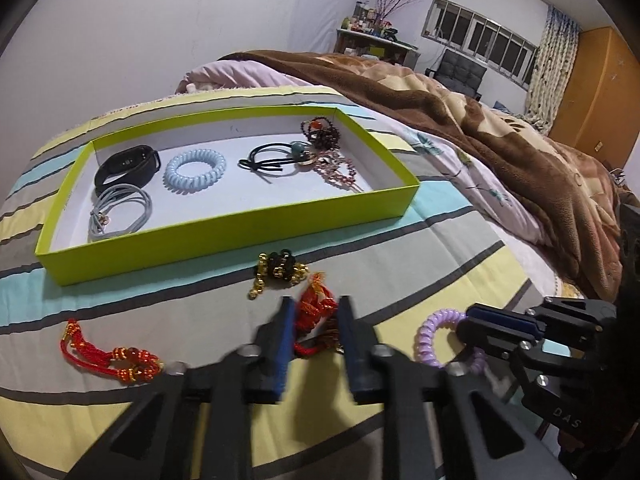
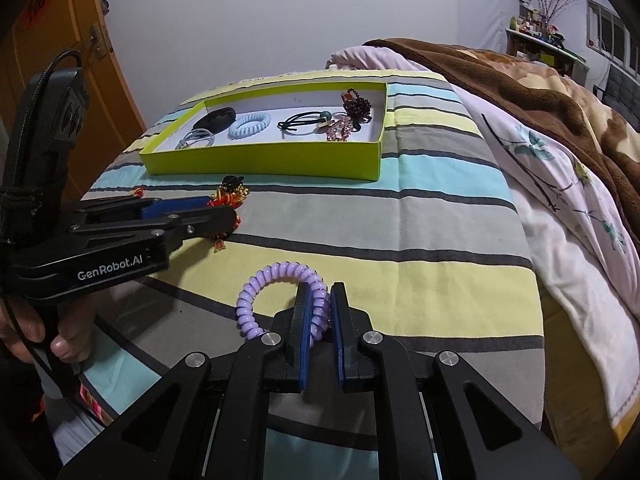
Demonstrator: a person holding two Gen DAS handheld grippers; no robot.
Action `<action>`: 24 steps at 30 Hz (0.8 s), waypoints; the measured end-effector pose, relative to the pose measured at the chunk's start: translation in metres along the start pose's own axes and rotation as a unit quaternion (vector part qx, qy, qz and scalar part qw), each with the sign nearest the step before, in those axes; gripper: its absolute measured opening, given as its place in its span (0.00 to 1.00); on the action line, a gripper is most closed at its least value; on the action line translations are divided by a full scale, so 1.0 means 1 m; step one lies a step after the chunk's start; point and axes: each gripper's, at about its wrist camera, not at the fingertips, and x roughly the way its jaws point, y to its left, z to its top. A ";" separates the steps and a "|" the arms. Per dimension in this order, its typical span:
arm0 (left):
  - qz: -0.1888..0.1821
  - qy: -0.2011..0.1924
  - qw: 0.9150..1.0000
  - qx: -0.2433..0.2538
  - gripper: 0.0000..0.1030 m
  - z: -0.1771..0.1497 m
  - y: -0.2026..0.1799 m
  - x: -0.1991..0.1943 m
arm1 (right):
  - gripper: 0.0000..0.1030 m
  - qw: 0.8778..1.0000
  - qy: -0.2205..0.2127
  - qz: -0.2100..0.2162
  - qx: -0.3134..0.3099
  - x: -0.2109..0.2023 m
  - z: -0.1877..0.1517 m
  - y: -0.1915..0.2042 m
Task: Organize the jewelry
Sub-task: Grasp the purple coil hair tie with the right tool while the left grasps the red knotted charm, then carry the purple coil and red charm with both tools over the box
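A lime-green tray [image 1: 248,222] [image 2: 264,162] on the striped bedspread holds a black band [image 1: 127,166], grey cord [image 1: 120,210], pale blue spiral tie [image 1: 195,170], black elastic [image 1: 268,160] and beaded pieces [image 1: 324,134]. My left gripper [image 1: 318,304] [image 2: 216,205] is partly open around a red-and-gold knotted bracelet [image 1: 318,304], its jaws on either side of it. My right gripper [image 2: 321,296] [image 1: 464,322] is shut on a purple spiral hair tie [image 2: 276,276] [image 1: 434,334]. A black-and-gold bracelet [image 1: 280,270] and a red cord bracelet [image 1: 112,356] lie loose in front of the tray.
A brown blanket [image 1: 500,128] and pink floral quilt [image 2: 560,184] are heaped to the right of the tray. An orange door [image 2: 60,40] stands at the left. A cluttered shelf [image 1: 372,40] and windows are at the far wall.
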 end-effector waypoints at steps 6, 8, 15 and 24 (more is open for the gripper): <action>0.015 -0.003 1.000 -0.003 0.08 -0.010 0.003 -0.010 | 0.09 1.000 -0.003 0.003 0.003 -0.001 0.000 -0.001; 0.016 -0.006 1.000 -0.007 0.08 -0.014 0.006 -0.015 | 0.09 1.000 -0.004 0.004 0.005 -0.001 -0.001 -0.001; 0.014 -0.022 0.999 -0.031 0.08 -0.030 0.019 -0.041 | 0.09 1.000 -0.013 0.007 0.009 -0.007 0.000 0.000; 0.020 -0.047 0.997 -0.050 0.08 -0.028 0.032 -0.067 | 0.09 1.000 -0.026 0.013 0.008 -0.015 0.007 0.006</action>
